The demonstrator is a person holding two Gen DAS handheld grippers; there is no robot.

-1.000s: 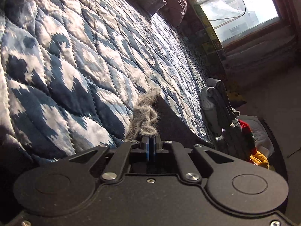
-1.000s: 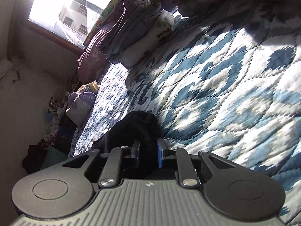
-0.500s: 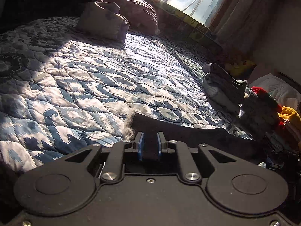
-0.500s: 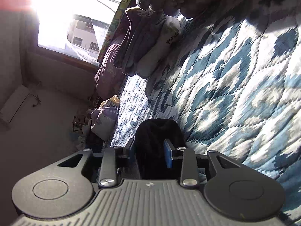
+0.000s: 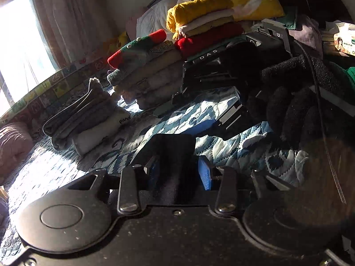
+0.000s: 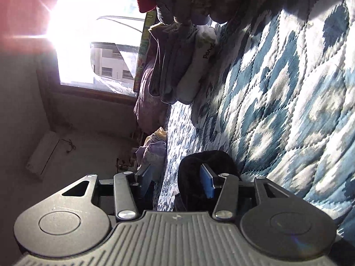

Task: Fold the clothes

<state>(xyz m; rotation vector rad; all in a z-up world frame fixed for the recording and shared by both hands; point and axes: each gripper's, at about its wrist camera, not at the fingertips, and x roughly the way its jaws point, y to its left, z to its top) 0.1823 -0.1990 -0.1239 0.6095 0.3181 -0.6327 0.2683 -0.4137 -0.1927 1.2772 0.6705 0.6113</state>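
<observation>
Left tongs (image 5: 179,173) parted around black garment (image 5: 175,148) — running lengthwise toward right tongs (image 5: 213,119).

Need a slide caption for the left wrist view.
Left gripper, jaws open around a black garment on the blue quilt, facing folded clothes stacks.

1. Hard daylight enters through the window (image 6: 97,42), which is blown out to white in the right wrist view, with a starburst flare and a reddish haze over the upper left corner.
2. In the left wrist view the window (image 5: 15,51) is likewise overexposed at the left edge.
3. Sun patches and deep shadows alternate across the blue-and-white quilt (image 5: 188,119).
4. The black garment (image 5: 175,155) shows almost no detail.
5. Fisheye curvature bends the edges; near gripper bodies look soft.
</observation>
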